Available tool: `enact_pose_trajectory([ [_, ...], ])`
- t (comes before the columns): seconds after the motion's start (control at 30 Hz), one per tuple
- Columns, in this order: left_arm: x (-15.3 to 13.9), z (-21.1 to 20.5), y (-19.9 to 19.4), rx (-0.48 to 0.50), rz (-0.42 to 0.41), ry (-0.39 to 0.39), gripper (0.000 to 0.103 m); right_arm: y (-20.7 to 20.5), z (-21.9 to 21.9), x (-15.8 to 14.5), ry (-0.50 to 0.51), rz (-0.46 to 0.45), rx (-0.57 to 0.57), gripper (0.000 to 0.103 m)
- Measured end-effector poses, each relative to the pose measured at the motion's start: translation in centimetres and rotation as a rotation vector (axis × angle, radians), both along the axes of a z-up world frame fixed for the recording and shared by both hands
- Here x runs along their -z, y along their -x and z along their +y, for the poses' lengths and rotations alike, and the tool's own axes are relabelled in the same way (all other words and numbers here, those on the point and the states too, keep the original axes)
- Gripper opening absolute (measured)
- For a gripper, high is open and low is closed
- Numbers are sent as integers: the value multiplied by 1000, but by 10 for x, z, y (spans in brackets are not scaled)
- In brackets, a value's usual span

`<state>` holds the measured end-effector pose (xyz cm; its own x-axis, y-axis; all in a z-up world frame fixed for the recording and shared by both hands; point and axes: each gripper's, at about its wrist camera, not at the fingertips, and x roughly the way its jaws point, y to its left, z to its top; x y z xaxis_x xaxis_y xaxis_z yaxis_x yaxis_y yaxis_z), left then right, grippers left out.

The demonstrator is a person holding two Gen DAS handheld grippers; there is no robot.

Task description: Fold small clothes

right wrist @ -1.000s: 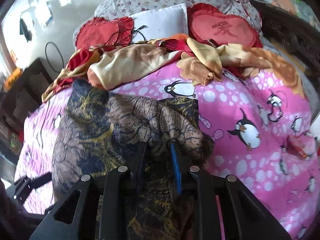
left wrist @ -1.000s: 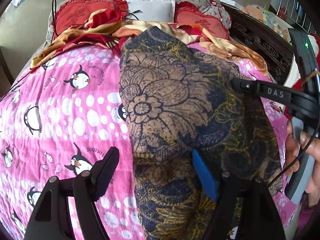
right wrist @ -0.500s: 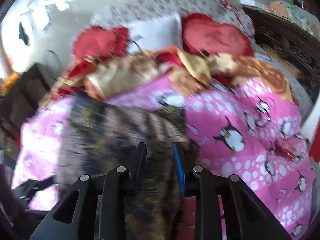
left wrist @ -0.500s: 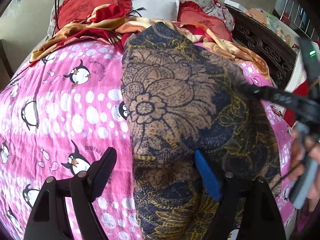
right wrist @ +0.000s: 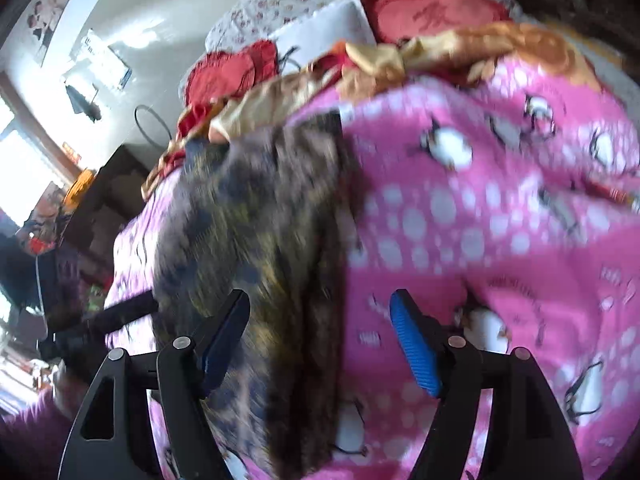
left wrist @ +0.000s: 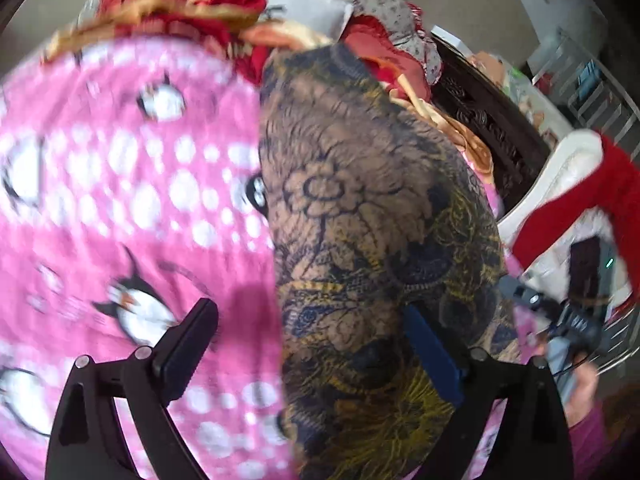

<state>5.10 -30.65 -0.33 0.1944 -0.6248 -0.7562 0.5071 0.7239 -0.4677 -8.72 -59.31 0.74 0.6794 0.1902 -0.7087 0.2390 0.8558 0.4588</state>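
Dark floral-print garment point(left wrist: 360, 208), brown with navy and yellow lace pattern, laid lengthwise down the bed, already folded into a long narrow strip. Near end bunched under the left gripper point(left wrist: 316, 344); jaws spread wide, black pad over the blanket, blue pad resting against the cloth, nothing pinched. Right gripper point(right wrist: 320, 336) low over the strip's right edge, jaws spread, also empty.

Next fold, by judgement: take both near corners, pinch through all layers, carry toward the far end, keep the edges squared. Thin slippery cloth, likely to slide out of a shallow bite. Both views motion-blurred, so edge alignment hard to check.

Pink penguin blanket point(left wrist: 120, 184) with white dots covering the bed. Rumpled gold and red cloths point(right wrist: 380, 60) heaped past the garment's far end; red heart cushions point(right wrist: 436, 12) and a white pillow point(right wrist: 324, 28) behind. Dark carved bed frame point(left wrist: 484, 120) to the right, pale wall beyond.
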Motion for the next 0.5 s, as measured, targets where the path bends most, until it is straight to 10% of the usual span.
enact_pose_trajectory([
  [0.13, 8, -9, -1, -18, 38, 55, 95, -16, -3, 11, -128, -59, 1, 67],
  [0.2, 6, -15, 0, 17, 49, 72, 68, -26, 4, 12, -154, -64, -26, 63],
  [0.27, 0, -16, 3, 22, 48, 48, 56, -34, 17, 11, -129, -26, -30, 29],
  [0.37, -18, -8, 9, 45, 29, 62, 32, -28, 38, -9, -57, -58, -39, 18],
  [0.5, -52, 31, 34, 62, 26, 74, 31, -11, 68, -41, -64, -81, -93, 17],
])
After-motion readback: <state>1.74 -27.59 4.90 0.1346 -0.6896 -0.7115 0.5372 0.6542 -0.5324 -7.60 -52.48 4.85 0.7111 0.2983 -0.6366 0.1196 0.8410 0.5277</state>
